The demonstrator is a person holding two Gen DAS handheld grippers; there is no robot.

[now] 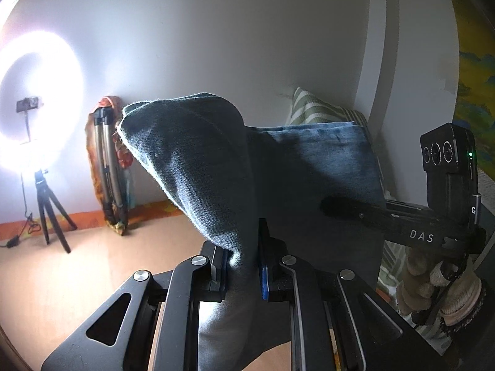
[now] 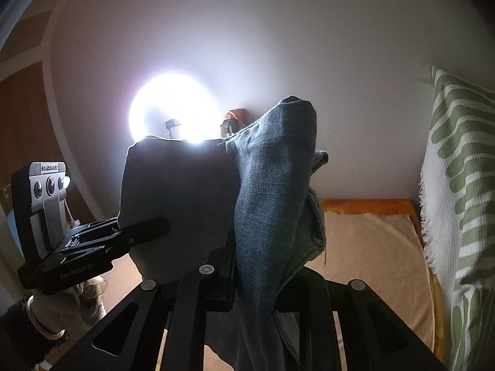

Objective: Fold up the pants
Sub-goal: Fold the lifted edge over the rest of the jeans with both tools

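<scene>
Pants held up between two hand-held grippers

Denim fills the middle of both views. In the left wrist view the left hand-held gripper (image 1: 239,266) stands at the lower centre of the frame, and its jaws are narrow and pressed on a bunched fold of the pants (image 1: 198,160). The cloth rises from the jaws toward the upper left and ends in a rounded corner, while a flatter blue part stretches to the right of the frame. At the right edge the right hand-held gripper (image 1: 334,207) reaches into this stretched part, and a gloved hand (image 1: 430,281) carries it from below.

In the right wrist view the right hand-held gripper sits at the lower centre, with its jaws narrow and clamped on a thick fold of the pants that stands up to the upper middle of the frame. A darker, backlit part of the cloth spreads to the left, where the left hand-held gripper meets its lower edge.

A ring light (image 1: 37,99) on a tripod (image 1: 49,213) glares at the left of the left view, before a white wall (image 1: 216,31). A green striped cloth (image 2: 458,167) hangs at the right edge of the right view, beside a beige surface with an orange border (image 2: 371,247).
</scene>
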